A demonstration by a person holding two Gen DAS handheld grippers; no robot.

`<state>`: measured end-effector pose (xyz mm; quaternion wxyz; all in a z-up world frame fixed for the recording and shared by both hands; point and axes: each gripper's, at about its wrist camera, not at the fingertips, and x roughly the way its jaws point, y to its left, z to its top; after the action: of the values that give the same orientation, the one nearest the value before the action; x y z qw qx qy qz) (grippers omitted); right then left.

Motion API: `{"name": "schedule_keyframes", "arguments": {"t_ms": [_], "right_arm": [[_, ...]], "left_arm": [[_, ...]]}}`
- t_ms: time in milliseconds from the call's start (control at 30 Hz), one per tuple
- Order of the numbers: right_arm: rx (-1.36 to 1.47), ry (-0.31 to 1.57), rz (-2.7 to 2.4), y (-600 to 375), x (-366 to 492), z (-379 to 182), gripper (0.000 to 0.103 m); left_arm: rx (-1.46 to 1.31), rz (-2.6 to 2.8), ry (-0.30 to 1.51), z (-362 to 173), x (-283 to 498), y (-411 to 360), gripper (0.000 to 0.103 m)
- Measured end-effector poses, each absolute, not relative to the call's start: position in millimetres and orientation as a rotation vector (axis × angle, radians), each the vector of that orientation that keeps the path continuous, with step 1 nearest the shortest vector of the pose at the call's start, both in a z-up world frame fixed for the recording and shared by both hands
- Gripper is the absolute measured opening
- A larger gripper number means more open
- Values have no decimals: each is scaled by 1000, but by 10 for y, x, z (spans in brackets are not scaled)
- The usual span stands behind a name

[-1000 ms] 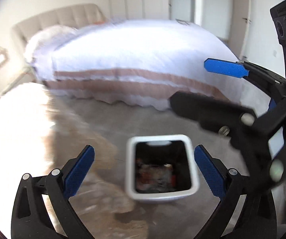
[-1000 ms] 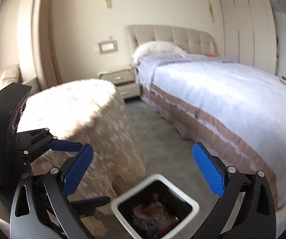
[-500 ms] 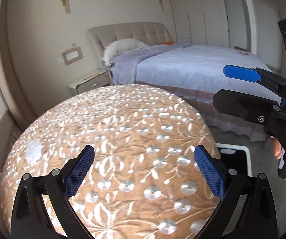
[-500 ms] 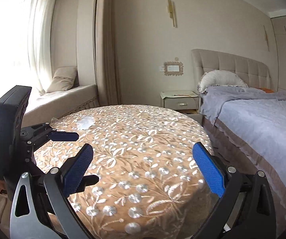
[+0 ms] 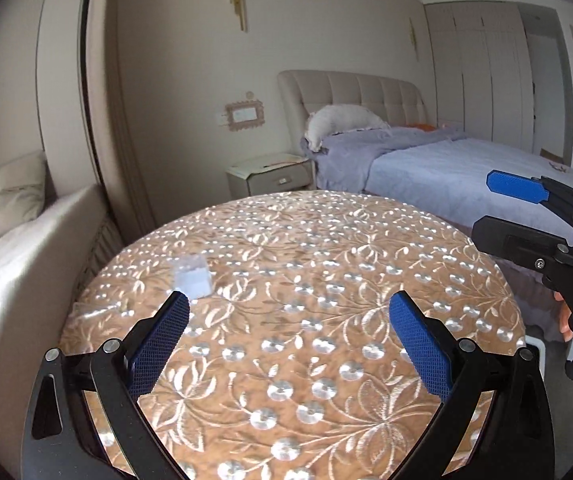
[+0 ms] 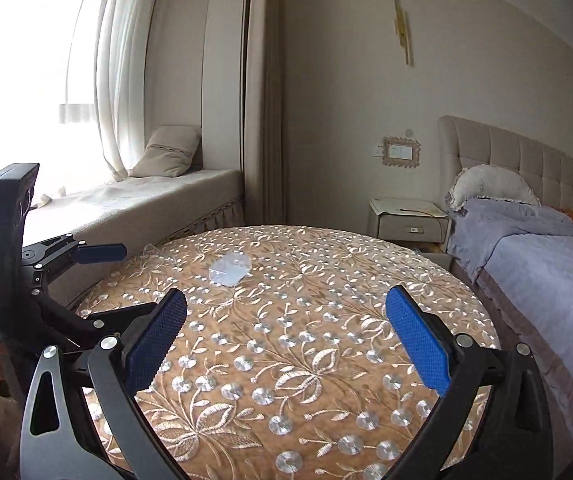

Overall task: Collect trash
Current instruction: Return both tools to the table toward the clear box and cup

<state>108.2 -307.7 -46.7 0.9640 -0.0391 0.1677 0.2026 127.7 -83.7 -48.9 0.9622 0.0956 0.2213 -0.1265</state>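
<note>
A small clear plastic piece of trash [image 5: 193, 278] lies on the round table's brown embroidered cloth [image 5: 306, 280], far left of centre; it also shows in the right wrist view [image 6: 230, 270]. My left gripper [image 5: 290, 322] is open and empty above the table's near side, the trash just beyond its left finger. My right gripper [image 6: 286, 322] is open and empty over the table's near edge. The right gripper shows at the right in the left wrist view [image 5: 526, 216]. The white bin's rim [image 5: 536, 350] peeks out by the table's right edge.
A bed [image 6: 546, 248] with a lilac cover stands right of the table. A bedside cabinet [image 6: 408, 220] sits beyond the table. A cushioned window seat [image 6: 134, 204] with a pillow runs along the left, under bright curtains.
Both grippers swung up from the bin on the floor to the table top. The bin has dropped almost out of view, and the plastic trash on the table came into view.
</note>
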Motion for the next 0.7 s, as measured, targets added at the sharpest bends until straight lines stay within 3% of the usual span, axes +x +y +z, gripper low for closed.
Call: {"name": "schedule_keyframes", "arguments": {"t_ms": [400,700], "right_arm": [[-198,366,535,-1938,1578,-577,99],[-244,457,446,-1290,2435,-874,99]], "left_arm": [[120,-71,518,-690,1674,327,98],[159,-215,630,-1021,2491,894,98]]}}
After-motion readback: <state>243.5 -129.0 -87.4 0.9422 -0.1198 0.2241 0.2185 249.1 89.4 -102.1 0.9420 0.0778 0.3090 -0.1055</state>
